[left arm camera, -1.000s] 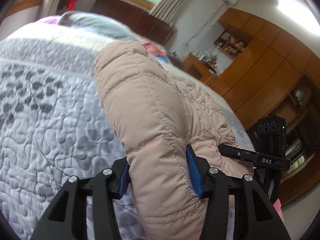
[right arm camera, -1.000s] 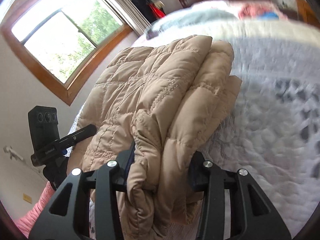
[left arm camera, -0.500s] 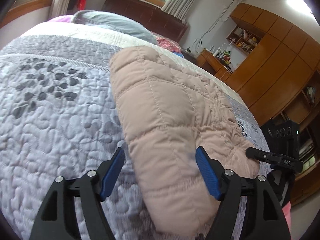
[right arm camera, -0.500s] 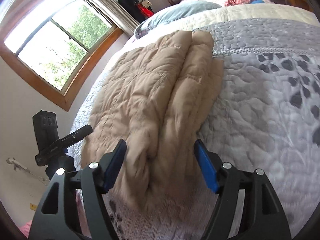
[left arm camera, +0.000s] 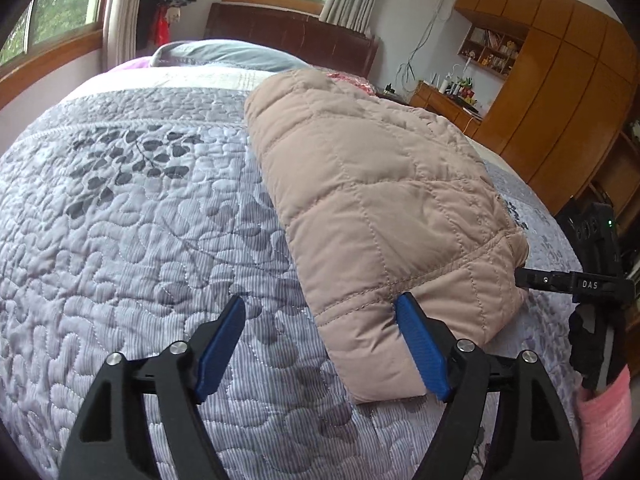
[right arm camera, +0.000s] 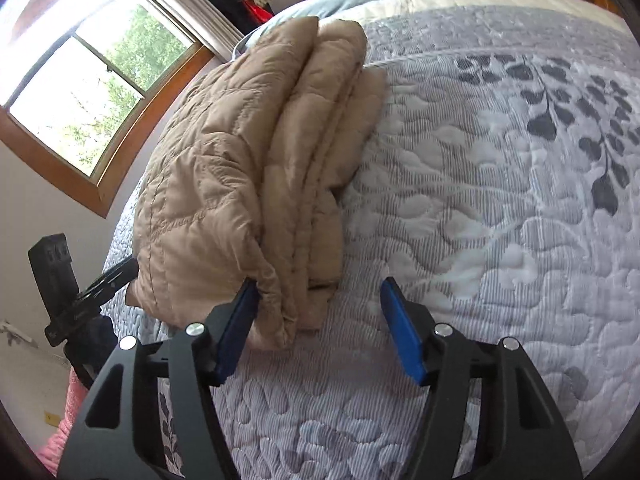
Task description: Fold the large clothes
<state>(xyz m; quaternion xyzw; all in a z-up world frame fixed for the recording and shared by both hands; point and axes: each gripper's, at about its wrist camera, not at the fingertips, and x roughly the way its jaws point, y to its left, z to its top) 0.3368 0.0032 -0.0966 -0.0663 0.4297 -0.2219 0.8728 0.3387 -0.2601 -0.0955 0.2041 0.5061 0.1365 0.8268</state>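
Jacket (left arm camera: 384, 208) lies folded on bedspread (left arm camera: 120, 240); left tool (left arm camera: 320, 346) opening, right tool (right arm camera: 320, 328) closing, neither gripping.

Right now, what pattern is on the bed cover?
The bed cover is pale grey quilting with dark grey leaf sprigs, clearest in the right wrist view.

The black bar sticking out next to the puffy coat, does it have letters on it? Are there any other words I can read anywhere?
"DAS": white letters on the black bar of the other gripper's mount, beside the folded beige quilted jacket.
Book spines on the wooden shelf: too small to read.
The same black bar in the right wrist view: marking too blurred to read.
Nothing else carries readable text.
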